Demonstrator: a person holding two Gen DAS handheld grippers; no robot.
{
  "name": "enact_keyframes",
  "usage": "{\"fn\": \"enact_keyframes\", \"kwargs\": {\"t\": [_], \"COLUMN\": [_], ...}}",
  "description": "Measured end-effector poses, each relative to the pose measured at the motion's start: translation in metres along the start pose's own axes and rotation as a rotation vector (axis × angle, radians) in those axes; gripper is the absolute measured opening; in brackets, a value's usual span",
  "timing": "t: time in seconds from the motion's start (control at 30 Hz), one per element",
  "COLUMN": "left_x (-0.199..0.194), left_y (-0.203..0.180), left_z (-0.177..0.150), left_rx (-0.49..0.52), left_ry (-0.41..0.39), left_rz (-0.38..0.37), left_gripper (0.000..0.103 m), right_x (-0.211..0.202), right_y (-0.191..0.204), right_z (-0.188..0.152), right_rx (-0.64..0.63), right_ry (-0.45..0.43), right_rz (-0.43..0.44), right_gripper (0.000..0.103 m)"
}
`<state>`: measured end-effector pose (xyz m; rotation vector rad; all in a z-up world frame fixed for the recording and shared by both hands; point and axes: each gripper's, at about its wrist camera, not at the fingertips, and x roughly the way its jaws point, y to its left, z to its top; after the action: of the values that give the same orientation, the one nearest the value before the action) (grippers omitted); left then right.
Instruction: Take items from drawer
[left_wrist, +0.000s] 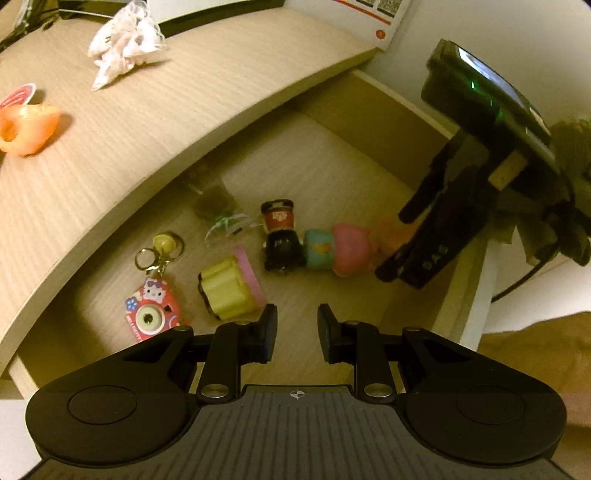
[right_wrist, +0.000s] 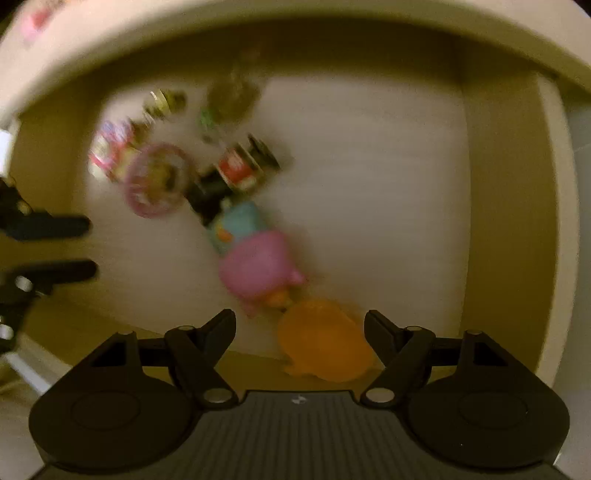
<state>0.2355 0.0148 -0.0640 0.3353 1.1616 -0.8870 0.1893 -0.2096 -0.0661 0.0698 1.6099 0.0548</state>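
The wooden drawer (left_wrist: 373, 114) stands pulled out below the desk top. On its floor lie a Hello Kitty camera keychain (left_wrist: 153, 314), a yellow and pink toy (left_wrist: 229, 288), a black figure with a red face (left_wrist: 280, 236) and a pink and blue figure (left_wrist: 340, 251). My left gripper (left_wrist: 297, 332) hovers open over the drawer's front, with nothing between its fingers. My right gripper (right_wrist: 299, 321) is open wide inside the drawer, its fingers either side of an orange toy (right_wrist: 325, 339) without touching it. The right wrist view is blurred. The pink and blue figure (right_wrist: 255, 258) lies just beyond the orange toy.
On the desk top (left_wrist: 155, 122) rest an orange toy (left_wrist: 27, 127) and a crumpled white wrapper (left_wrist: 125, 40). The drawer's side wall (right_wrist: 509, 184) rises at the right. The left gripper's fingers (right_wrist: 55, 225) show at the left edge of the right wrist view.
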Motion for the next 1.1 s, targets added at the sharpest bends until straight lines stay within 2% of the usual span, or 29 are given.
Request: {"fn": "enact_keyframes", "kwargs": {"t": [0.03, 0.07, 0.1, 0.33, 0.57, 0.73, 0.83, 0.97, 1.0, 1.03, 1.1], "left_x": [0.001, 0.003, 0.005, 0.019, 0.028, 0.041, 0.053, 0.064, 0.067, 0.07, 0.076], "left_y": [0.001, 0.002, 0.002, -0.008, -0.025, -0.032, -0.034, -0.045, -0.047, -0.048, -0.049], "left_z": [0.0, 0.001, 0.002, 0.012, 0.018, 0.028, 0.035, 0.045, 0.047, 0.048, 0.049], "left_rx": [-0.001, 0.001, 0.001, 0.022, 0.067, 0.022, -0.009, 0.066, 0.091, 0.106, 0.113], "left_ry": [0.002, 0.006, 0.009, 0.037, 0.055, 0.056, 0.064, 0.061, 0.067, 0.072, 0.09], "left_rz": [0.0, -0.003, -0.004, -0.011, -0.023, -0.047, -0.039, -0.007, 0.014, 0.03, 0.017], "left_gripper": [0.026, 0.026, 0.026, 0.026, 0.026, 0.026, 0.026, 0.027, 0.029, 0.035, 0.04], "right_x": [0.002, 0.002, 0.001, -0.029, -0.096, -0.125, -0.131, -0.116, -0.115, -0.116, -0.115], "right_y": [0.0, 0.0, -0.001, -0.018, -0.032, -0.023, -0.022, -0.023, -0.024, -0.025, -0.025], "right_z": [-0.001, -0.002, -0.003, -0.007, -0.04, -0.078, -0.093, -0.098, -0.099, -0.103, -0.107], "right_rx": [-0.007, -0.017, -0.024, 0.072, 0.153, 0.162, 0.167, 0.209, 0.22, 0.228, 0.24], "right_ry": [0.005, 0.006, -0.003, -0.188, -0.443, -0.605, -0.646, -0.652, -0.652, -0.653, -0.66], "right_rz": [-0.018, -0.025, -0.027, 0.043, 0.039, -0.095, -0.119, -0.113, -0.117, -0.119, -0.117], "right_gripper": [0.067, 0.052, 0.052, 0.051, 0.051, 0.051, 0.052, 0.051, 0.051, 0.051, 0.051]}}
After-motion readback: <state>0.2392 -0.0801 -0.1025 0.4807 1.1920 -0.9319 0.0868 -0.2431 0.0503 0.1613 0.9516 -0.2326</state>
